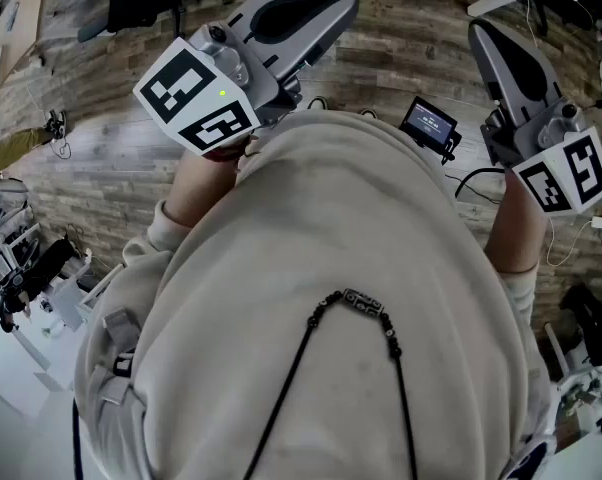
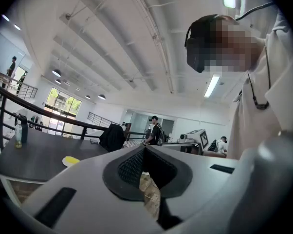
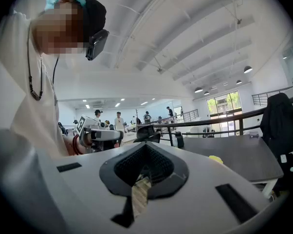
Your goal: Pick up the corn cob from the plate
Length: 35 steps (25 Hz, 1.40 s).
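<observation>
Corn (image 2: 72, 160) on plate (image 2: 64, 163), dark table (image 2: 34, 152), well apart from both grippers. L gripper (image 2: 144, 148) & R gripper (image 3: 146, 145): jaws together, empty, close to chest, approx. level. Prob. start pose; approach not begun.

Two grippers on record, left gripper (image 2: 145, 147) and right gripper (image 3: 146, 146), one dark table (image 2: 34, 155), one plate (image 2: 64, 162), one yellow corn cob (image 2: 73, 159), one black jacket (image 2: 112, 138), one small screen unit (image 1: 429, 123), one neck cord (image 1: 366, 303).
</observation>
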Motion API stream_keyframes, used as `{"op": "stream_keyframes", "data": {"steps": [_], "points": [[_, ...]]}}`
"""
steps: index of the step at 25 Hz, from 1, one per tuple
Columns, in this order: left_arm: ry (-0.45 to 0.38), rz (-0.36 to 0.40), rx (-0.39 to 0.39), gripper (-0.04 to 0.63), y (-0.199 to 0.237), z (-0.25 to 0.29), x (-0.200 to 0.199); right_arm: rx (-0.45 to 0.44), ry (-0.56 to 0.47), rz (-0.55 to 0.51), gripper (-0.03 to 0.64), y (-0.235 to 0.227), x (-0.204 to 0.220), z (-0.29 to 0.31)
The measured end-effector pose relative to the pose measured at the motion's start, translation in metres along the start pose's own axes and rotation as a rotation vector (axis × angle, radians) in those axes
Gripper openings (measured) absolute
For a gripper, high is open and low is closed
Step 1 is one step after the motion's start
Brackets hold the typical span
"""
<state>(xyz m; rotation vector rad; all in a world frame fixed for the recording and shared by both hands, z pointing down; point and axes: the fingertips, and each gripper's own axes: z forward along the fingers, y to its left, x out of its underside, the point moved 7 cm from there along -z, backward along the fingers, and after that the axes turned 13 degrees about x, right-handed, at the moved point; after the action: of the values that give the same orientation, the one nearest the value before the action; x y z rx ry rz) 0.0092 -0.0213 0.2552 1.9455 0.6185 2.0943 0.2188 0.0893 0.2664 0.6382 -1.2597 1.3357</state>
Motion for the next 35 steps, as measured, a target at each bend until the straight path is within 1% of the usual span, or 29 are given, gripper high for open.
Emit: {"op": "stream_keyframes", "data": {"steps": [3,7,10,15,17,20,23,26,28,31,33,35], "points": [[0.014,-0.003,0.014,0.003,-0.009,0.003,0.004,-0.028,-0.01,0.004,0.013,0.002,-0.001,-0.004],[0.014,-0.005,-0.002,0.003,-0.009,0.001,0.006,-0.058,0.003,-0.008,0.012,0.002,0.003,-0.002],[0.0,0.001,-0.01,0.003,-0.006,0.003,0.006,-0.089,0.003,0.011,0.014,-0.001,0.004,-0.001],[0.004,0.046,-0.023,0.003,-0.002,0.0,0.002,-0.045,-0.02,0.045,0.013,0.0,0.004,-0.001],[-0.024,0.071,-0.029,0.003,0.001,-0.001,-0.002,-0.026,-0.03,0.067,0.014,-0.002,0.006,-0.003],[-0.062,0.108,-0.028,0.003,0.001,-0.006,-0.011,-0.002,-0.016,0.055,0.014,-0.003,0.007,-0.004],[-0.066,0.097,-0.024,0.003,0.002,-0.006,-0.012,0.006,-0.029,0.035,0.014,-0.005,0.004,-0.007],[-0.053,0.086,-0.016,0.003,0.0,-0.001,-0.006,0.005,-0.043,0.039,0.014,-0.007,0.005,-0.008],[-0.03,0.065,-0.006,0.003,-0.002,0.0,-0.002,-0.009,-0.038,0.041,0.014,-0.001,0.006,-0.007],[0.003,0.035,0.005,0.003,-0.002,0.004,0.001,-0.024,-0.046,0.014,0.014,0.005,0.0,-0.003],[0.022,0.031,0.011,0.003,-0.006,0.007,0.003,-0.03,-0.042,0.001,0.014,0.008,-0.001,-0.002],[0.037,0.038,0.01,0.003,-0.011,0.007,0.005,-0.043,-0.031,0.01,0.014,0.01,0.001,-0.002]]}}
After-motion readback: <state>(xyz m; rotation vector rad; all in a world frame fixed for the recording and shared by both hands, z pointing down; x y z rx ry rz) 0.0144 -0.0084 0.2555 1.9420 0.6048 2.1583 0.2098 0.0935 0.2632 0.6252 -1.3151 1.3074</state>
